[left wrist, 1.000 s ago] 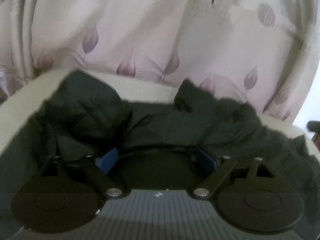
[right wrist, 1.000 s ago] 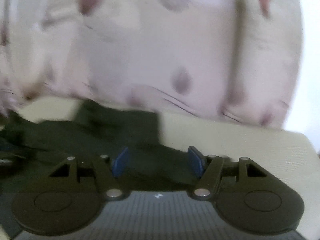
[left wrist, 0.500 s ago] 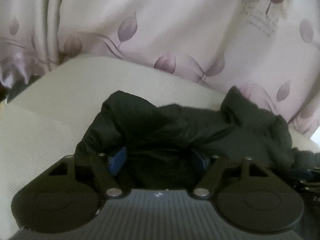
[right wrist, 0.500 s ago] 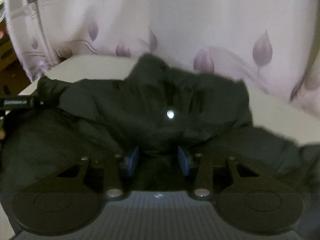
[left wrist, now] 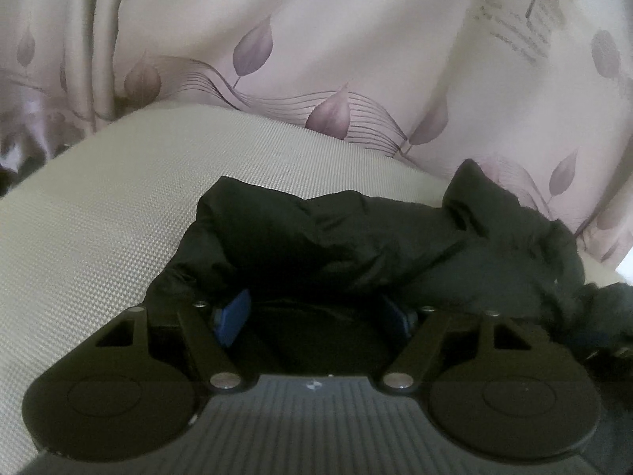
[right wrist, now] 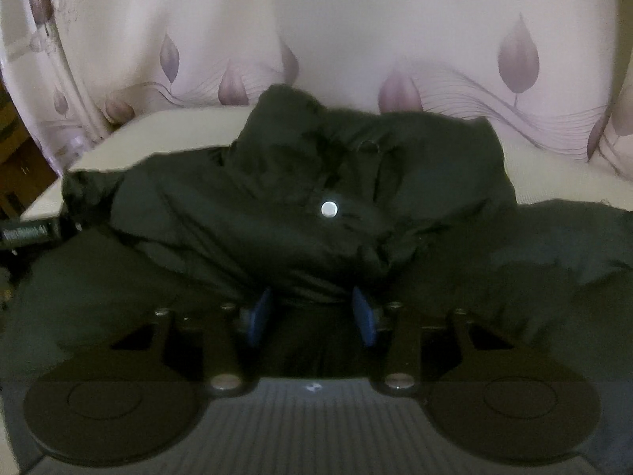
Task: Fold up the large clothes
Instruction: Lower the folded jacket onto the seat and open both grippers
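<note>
Gripping bunched folds of the black jacket, both claws look clamped on it: left claw near the surface's left edge, right claw mid-heap. Jacket's piled toward the back edge, against the leaf-print curtain.

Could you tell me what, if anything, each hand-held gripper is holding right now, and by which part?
Each hand-held gripper, left and right, has a bunched fold of the black garment between its pads; which part cannot be told.
</note>
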`<state>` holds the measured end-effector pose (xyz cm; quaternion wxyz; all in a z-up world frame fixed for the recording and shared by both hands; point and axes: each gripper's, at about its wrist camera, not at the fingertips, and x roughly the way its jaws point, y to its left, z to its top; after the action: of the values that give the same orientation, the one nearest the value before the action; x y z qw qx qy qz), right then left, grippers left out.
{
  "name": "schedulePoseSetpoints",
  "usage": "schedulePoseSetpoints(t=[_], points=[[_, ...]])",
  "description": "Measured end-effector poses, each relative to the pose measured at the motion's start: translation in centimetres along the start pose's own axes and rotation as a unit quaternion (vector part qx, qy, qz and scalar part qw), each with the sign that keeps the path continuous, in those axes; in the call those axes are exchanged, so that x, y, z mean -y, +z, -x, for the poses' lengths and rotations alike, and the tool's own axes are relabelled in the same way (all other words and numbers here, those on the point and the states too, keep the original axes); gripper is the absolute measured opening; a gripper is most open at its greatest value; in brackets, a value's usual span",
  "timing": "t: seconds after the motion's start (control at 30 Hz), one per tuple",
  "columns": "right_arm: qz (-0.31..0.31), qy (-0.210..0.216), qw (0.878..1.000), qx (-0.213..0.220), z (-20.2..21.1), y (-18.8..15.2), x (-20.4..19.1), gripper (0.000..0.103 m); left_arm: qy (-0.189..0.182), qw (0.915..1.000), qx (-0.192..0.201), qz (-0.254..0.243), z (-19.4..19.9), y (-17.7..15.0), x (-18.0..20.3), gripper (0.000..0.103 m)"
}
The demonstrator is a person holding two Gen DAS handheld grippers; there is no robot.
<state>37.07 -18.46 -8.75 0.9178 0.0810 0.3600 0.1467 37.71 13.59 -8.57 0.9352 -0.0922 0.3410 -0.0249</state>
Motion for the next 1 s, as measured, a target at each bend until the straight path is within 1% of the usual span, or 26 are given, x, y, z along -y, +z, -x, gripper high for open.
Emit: schedulePoseSetpoints(t=[0.03, 0.07, 0.1, 0.17, 0.23, 0.3, 0.33, 0.37, 0.53, 0.6, 0.63, 0.7, 0.8, 0.87, 0.93, 1.0], points=[[-0.015, 0.011, 1.000, 0.011, 1.2, 0.2, 0.7, 0.045, 0.002, 1.0000, -0.002, 0.000, 0.0, 0.1, 0.0, 0.072], [-0.026, 0.015, 0.999, 0.036, 2.9, 0.4, 1.8, 0.046, 0.003, 1.0000, -0.004, 0.001, 0.1, 0.2, 0.0, 0.073], [-0.031, 0.001, 0.998, 0.053, 4.2, 0.6, 2.7, 0.046, 0.004, 1.0000, -0.005, 0.002, 0.1, 0.3, 0.1, 0.072], [-0.043, -0.051, 0.995, 0.069, 6.3, 0.8, 5.6, 0.046, 0.005, 1.0000, -0.005, 0.002, 0.1, 0.3, 0.1, 0.073], [-0.056, -0.089, 0.993, 0.060, 7.0, 0.8, 9.0, 0.046, 0.005, 1.0000, -0.004, 0.005, 0.1, 0.2, 0.0, 0.073], [-0.058, -0.136, 0.988, 0.035, 6.5, -0.1, 11.7, 0.047, 0.005, 1.0000, -0.001, 0.004, 0.1, 0.1, 0.0, 0.073], [-0.059, -0.143, 0.988, 0.025, 6.2, -0.7, 12.7, 0.045, 0.005, 1.0000, 0.000, 0.004, 0.1, 0.0, 0.0, 0.073], [-0.061, -0.140, 0.988, 0.017, 5.8, -1.3, 13.6, 0.044, 0.004, 1.0000, 0.002, 0.003, 0.1, -0.1, 0.0, 0.073], [-0.069, -0.141, 0.987, 0.013, 3.9, -2.6, 14.6, 0.044, 0.005, 0.9999, 0.015, -0.002, 0.2, -0.6, 0.0, 0.074], [-0.056, -0.146, 0.988, 0.009, 3.6, -2.4, 14.4, 0.045, 0.006, 0.9998, 0.017, -0.002, 0.2, -0.6, 0.0, 0.074], [-0.058, -0.141, 0.988, 0.007, 3.7, -2.3, 14.6, 0.045, 0.007, 0.9998, 0.016, -0.003, 0.2, -0.5, 0.1, 0.074], [-0.079, -0.130, 0.988, 0.010, 4.8, -2.0, 15.3, 0.045, 0.010, 0.9998, 0.016, -0.006, 0.3, -0.5, 0.2, 0.074], [-0.102, -0.116, 0.987, 0.054, 8.5, -2.6, 15.5, 0.047, 0.012, 0.9998, 0.016, -0.007, 0.3, -0.5, 0.3, 0.074], [-0.086, -0.115, 0.988, 0.055, 10.4, -3.5, 15.1, 0.047, 0.012, 0.9998, 0.016, -0.008, 0.3, -0.5, 0.4, 0.074], [-0.044, -0.141, 0.987, 0.063, 11.8, -5.2, 14.1, 0.047, 0.011, 0.9998, 0.016, -0.008, 0.2, -0.4, 0.3, 0.074], [-0.018, -0.162, 0.985, 0.051, 11.7, -6.8, 13.7, 0.046, 0.009, 0.9998, 0.018, -0.006, 0.2, -0.5, 0.2, 0.074]])
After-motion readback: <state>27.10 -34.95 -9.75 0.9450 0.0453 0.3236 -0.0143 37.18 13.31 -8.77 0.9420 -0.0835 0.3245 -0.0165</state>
